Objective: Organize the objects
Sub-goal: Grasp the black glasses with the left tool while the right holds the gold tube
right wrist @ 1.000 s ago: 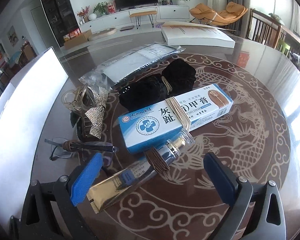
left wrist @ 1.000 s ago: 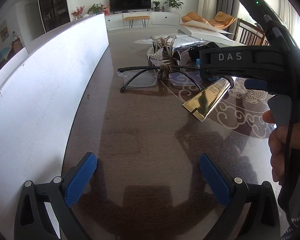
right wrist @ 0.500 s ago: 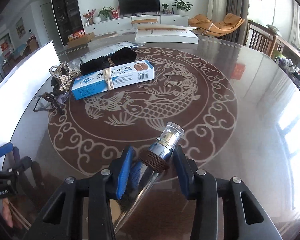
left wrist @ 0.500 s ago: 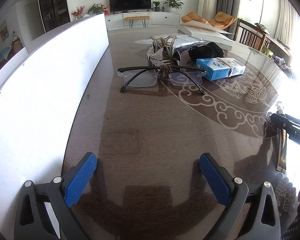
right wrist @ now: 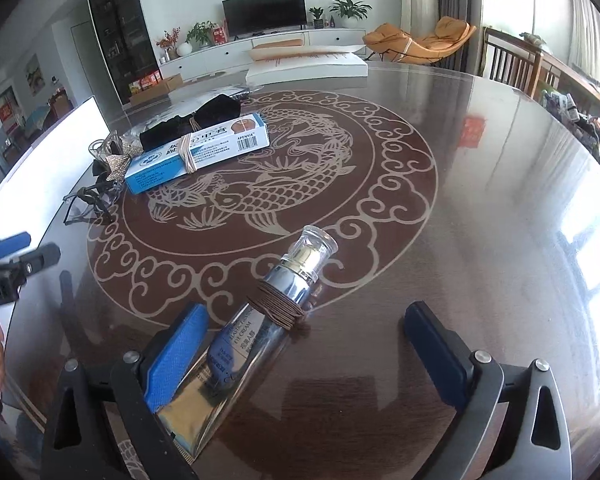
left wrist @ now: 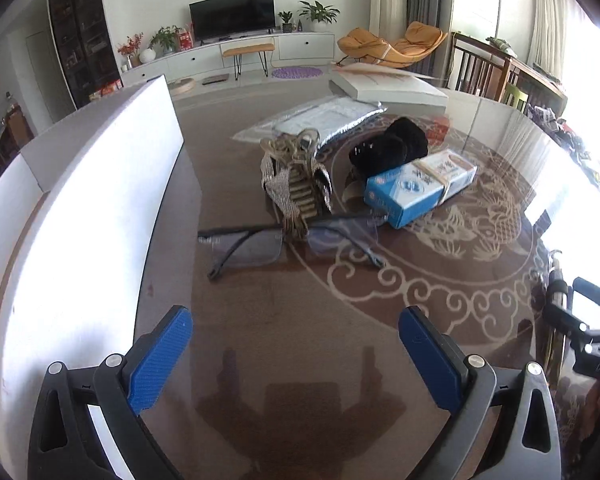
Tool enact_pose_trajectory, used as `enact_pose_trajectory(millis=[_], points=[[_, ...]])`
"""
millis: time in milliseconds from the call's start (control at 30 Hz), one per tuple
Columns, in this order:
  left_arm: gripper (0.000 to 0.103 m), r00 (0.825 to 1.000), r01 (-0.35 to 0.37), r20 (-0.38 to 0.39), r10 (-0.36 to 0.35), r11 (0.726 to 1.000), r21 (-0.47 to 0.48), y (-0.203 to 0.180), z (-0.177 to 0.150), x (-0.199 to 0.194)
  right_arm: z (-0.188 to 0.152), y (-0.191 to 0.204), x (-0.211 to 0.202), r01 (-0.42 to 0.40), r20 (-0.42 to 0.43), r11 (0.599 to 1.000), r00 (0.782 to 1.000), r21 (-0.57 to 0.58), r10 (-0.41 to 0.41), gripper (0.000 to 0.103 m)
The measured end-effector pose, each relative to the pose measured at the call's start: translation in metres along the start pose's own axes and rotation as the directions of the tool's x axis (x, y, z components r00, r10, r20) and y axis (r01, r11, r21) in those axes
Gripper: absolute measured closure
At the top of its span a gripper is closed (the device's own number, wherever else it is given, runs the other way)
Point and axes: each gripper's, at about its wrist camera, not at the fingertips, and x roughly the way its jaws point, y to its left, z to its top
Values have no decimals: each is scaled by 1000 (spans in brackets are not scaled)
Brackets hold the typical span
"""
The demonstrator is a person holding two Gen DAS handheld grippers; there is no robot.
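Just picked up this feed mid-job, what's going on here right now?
A person is tidying a dark patterned table with a handheld gripper in each hand. The right gripper is opening its jaws around a silver cream tube lying on the table; the tube sits against one pad, clear of the other. The left gripper is open and holds nothing, facing the glasses, a blue and white box, a black pouch and a beaded hair clip.

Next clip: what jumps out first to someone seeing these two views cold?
Probably the shiny cream tube, lying on the table's dragon inlay between the right gripper's opening jaws, close against one blue pad. Next, the blue and white box farther back, with the glasses in front of the left gripper, whose jaws are wide and empty.
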Motion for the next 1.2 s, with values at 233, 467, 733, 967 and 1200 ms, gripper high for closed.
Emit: enact_pose_trajectory(millis=[233, 467, 733, 967, 1200], points=[[0, 999, 33, -29, -35, 997, -63, 9, 58, 53, 0, 8, 4, 49, -21, 998, 999, -42, -50, 2], [0, 976, 126, -176, -125, 992, -6, -12, 32, 57, 0, 5, 4, 30, -15, 999, 999, -29, -31, 1], [0, 979, 107, -178, -103, 994, 8, -15, 4, 44, 0, 4, 4, 30, -15, 999, 999, -30, -31, 1], [84, 992, 51, -116, -48, 999, 19, -13, -3, 31, 0, 4, 5, 30, -15, 999, 999, -30, -31, 1], [86, 993, 70, -77, -85, 982, -177, -40, -36, 6, 0, 4, 5, 30, -14, 999, 999, -29, -30, 1]])
